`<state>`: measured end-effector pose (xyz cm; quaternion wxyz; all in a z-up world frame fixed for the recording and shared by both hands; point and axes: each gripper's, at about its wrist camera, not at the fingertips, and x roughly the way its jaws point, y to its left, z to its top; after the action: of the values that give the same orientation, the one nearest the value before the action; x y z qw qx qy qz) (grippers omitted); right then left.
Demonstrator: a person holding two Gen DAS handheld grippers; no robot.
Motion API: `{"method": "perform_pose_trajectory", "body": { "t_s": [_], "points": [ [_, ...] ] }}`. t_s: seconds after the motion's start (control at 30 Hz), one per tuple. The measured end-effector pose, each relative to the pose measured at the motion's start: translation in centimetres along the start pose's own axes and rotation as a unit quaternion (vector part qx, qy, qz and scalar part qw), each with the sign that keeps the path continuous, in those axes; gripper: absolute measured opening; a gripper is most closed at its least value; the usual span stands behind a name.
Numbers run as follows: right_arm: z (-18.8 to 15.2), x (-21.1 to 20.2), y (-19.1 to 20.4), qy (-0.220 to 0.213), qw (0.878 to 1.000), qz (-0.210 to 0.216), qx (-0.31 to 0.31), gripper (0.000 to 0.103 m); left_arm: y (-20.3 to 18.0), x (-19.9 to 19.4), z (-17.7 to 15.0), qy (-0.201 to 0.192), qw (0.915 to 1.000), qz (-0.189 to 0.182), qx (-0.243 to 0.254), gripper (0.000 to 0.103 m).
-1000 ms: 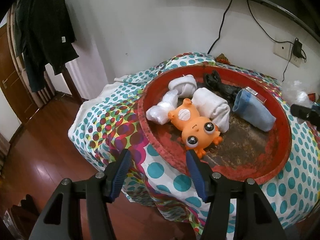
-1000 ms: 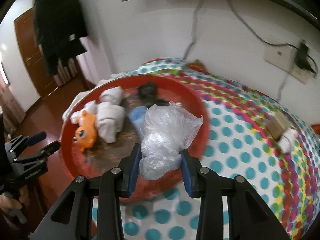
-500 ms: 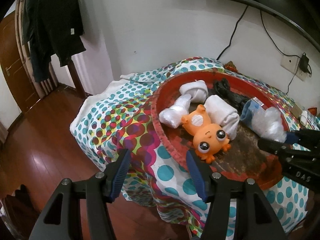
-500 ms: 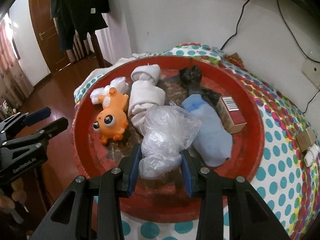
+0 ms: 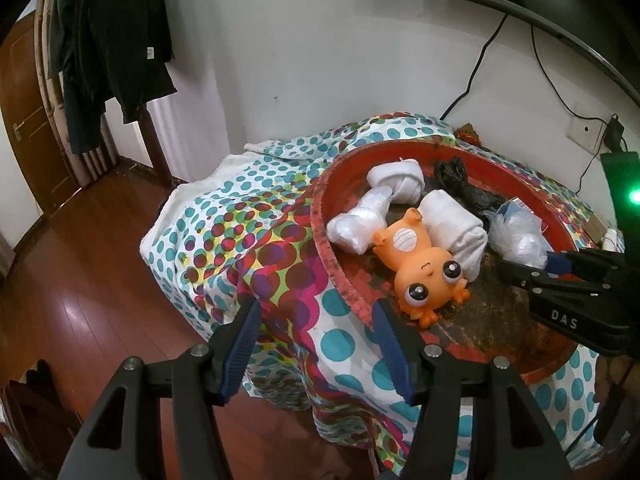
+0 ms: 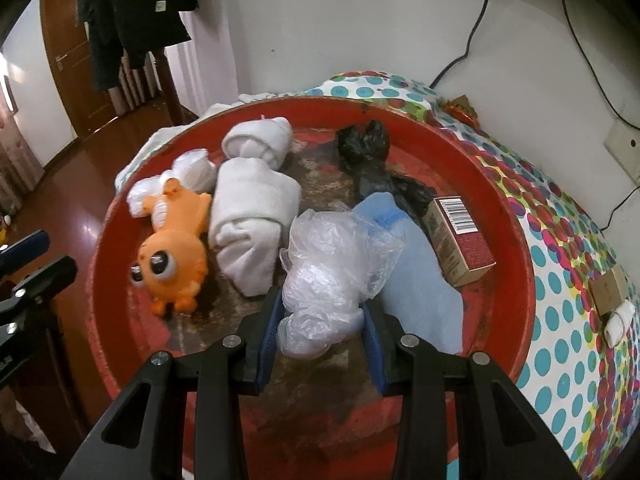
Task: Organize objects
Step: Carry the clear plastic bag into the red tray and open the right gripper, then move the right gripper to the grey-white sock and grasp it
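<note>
While the right gripper [image 6: 320, 320] clamps its blue pads on a crumpled clear plastic bag [image 6: 332, 276], that bag sits low over the red tray [image 6: 516, 240], toward the tray's near-middle part as the right wrist view shows it; whether it touches the tray floor I cannot tell. Just beside the bag, farther toward the wall side of the tray, lies a light blue cloth [image 6: 416, 280], partly under the bag's edge. A small red and tan box [image 6: 460, 240] with a barcode rests in the tray against the blue cloth's far side, and a crumpled black bag [image 6: 372, 164] lies at the tray's back. On the bag's other side lies a rolled white towel [image 6: 252, 224], with a second white roll [image 6: 260, 140] behind it. An orange big-eyed toy [image 6: 172, 248] lies on its back touching the towel, near the tray's door-side rim, and a white plastic-wrapped bundle [image 6: 180, 176] sits behind the toy.

The left gripper [image 5: 316, 344] hangs outside the tray, just off its rim, above the dotted cloth [image 5: 256, 240] that covers the table under the tray; its fingers stand wide apart with nothing between them. Beyond the tray on the cloth, near the wall, are a small tan block [image 6: 608, 292] and a small white item [image 6: 620, 320] touching it.
</note>
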<state>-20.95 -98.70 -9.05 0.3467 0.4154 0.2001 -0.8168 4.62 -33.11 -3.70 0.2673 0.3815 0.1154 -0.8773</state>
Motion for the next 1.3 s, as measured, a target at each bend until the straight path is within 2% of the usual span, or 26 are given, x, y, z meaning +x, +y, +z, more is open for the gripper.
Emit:
{"method": "perform_pose_trajectory", "body": {
  "t_s": [0.27, 0.33, 0.4, 0.73, 1.07, 1.3],
  "points": [
    [-0.3, -0.1, 0.3, -0.001, 1.0, 0.008, -0.002, 0.038, 0.1, 0.1, 0.0, 0.002, 1.0, -0.002, -0.004, 0.059],
    [-0.3, -0.4, 0.4, -0.005, 1.0, 0.013, -0.005, 0.041, 0.0, 0.2, 0.0, 0.003, 1.0, -0.002, -0.003, 0.059],
    [-0.4, -0.7, 0.5, -0.008, 1.0, 0.008, -0.006, 0.051, 0.0, 0.2, 0.0, 0.003, 1.0, -0.001, -0.001, 0.059],
    [-0.7, -4.3, -0.9, -0.044, 0.999, 0.022, 0.018, 0.054, -0.3, 0.2, -0.1, 0.005, 1.0, -0.003, 0.001, 0.059],
    [-2.7, -6.9, -5.9, -0.063, 0.995, 0.0, 0.072, 0.054, -1.0, 0.2, -0.4, 0.005, 0.9999, 0.001, 0.016, 0.059],
    [-5.5, -7.2, -11.7, -0.05, 0.99, -0.058, 0.12, 0.054, -1.2, 0.2, -0.4, 0.004, 0.9998, 0.002, 0.018, 0.059]
  ]
}}
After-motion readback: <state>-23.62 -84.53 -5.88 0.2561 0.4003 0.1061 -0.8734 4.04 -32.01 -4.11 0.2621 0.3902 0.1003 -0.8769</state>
